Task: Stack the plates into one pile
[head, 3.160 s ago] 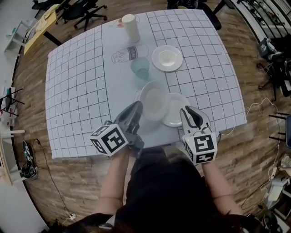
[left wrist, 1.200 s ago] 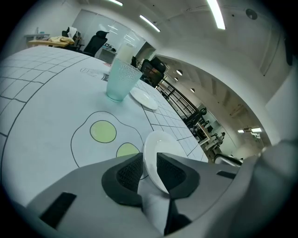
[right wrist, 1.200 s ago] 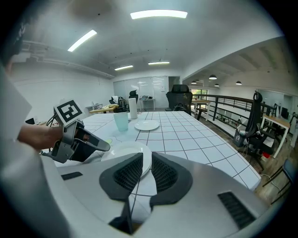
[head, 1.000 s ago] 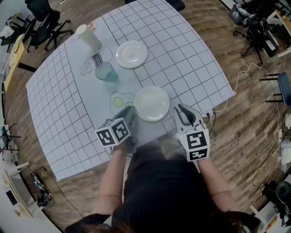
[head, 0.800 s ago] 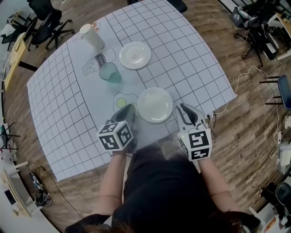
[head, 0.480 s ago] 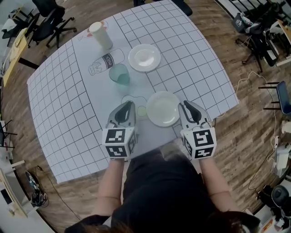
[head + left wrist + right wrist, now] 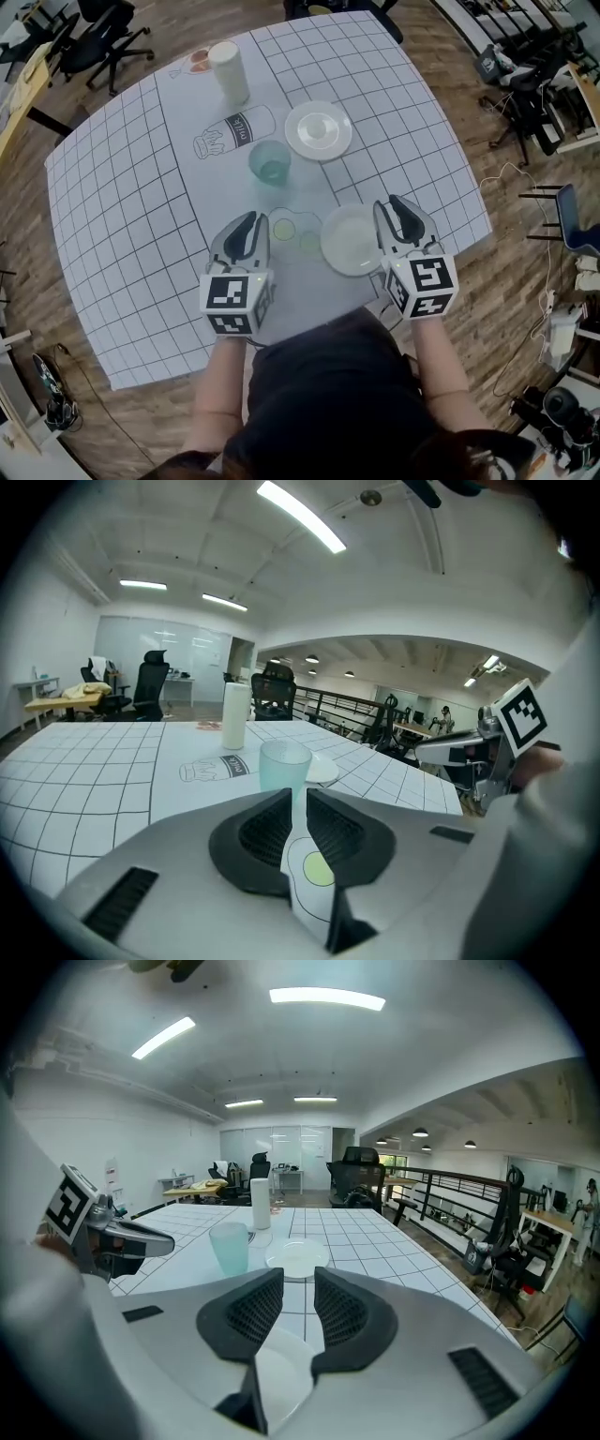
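Left gripper (image 7: 249,225), just closed empty; right gripper (image 7: 401,211), jaws just opening, I judge to free near white round plate (image 7: 349,242); far white plate (image 7: 319,129) stands apart.

Grid-covered table (image 7: 122,206) bearing a near plate (image 7: 352,239), far plate (image 7: 319,129), teal cup (image 7: 270,161) between, white cylinder (image 7: 229,72) farthest.

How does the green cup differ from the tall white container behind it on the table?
The green cup is see-through and tinted; the white container is opaque. The cup is short, the container taller and slimmer. The cup stands beside the far plate; the container stands near the table's far edge. Both stand upright on the plain strip of the table cover.
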Available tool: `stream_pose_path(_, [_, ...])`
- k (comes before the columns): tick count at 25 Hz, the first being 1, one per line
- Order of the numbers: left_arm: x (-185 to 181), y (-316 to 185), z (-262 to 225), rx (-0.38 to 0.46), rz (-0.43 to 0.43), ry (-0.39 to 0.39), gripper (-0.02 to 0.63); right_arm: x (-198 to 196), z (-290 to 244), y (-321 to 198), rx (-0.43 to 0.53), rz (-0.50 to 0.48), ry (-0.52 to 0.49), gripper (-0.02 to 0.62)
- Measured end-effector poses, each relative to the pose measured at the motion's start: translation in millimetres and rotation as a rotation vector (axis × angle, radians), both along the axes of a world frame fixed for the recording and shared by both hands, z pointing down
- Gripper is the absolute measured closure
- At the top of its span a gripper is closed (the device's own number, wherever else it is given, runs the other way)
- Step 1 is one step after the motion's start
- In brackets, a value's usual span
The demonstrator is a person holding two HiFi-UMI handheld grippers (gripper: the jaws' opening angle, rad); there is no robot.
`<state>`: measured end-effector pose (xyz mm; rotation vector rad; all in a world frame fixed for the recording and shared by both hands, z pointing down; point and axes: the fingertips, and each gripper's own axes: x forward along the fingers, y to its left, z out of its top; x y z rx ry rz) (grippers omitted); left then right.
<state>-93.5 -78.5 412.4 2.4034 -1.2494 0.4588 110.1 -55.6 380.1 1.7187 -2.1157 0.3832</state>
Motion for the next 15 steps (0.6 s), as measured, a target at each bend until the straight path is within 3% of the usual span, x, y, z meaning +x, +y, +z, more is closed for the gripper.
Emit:
stream_pose_path(8, [-13, -6, 2, -0.007, -0.073, -0.008, 0.551, 0, -14, -59, 0.023, -0.063, 0.007, 0.46])
stream_pose_path(15, [0, -20, 2, -0.023, -0.2, -0.018, 0.525, 11, -1, -120, 0.002, -0.142, -0.021, 0.459])
